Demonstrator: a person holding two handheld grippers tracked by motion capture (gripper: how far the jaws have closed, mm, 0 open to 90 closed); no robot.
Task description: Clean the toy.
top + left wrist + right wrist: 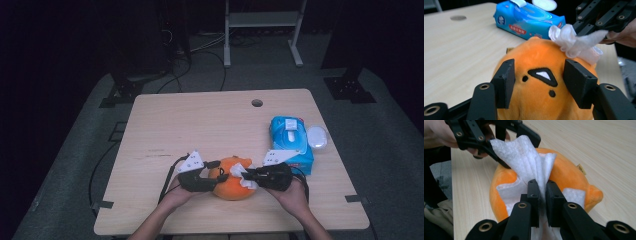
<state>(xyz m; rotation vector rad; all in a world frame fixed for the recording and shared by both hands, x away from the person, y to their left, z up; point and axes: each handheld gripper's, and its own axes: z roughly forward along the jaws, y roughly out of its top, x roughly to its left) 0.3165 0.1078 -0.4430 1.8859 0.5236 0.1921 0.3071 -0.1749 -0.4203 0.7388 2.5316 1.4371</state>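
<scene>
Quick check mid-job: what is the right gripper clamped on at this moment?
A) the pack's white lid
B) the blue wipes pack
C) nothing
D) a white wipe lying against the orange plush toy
D: the right gripper has its jaws pinched shut on the white wipe, which drapes over the orange plush toy.

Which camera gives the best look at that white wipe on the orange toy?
The right gripper view: the white wipe fans out above jaws pinched on it. The left gripper view shows it bunched on the orange plush toy; the high view, a small white patch.
</scene>
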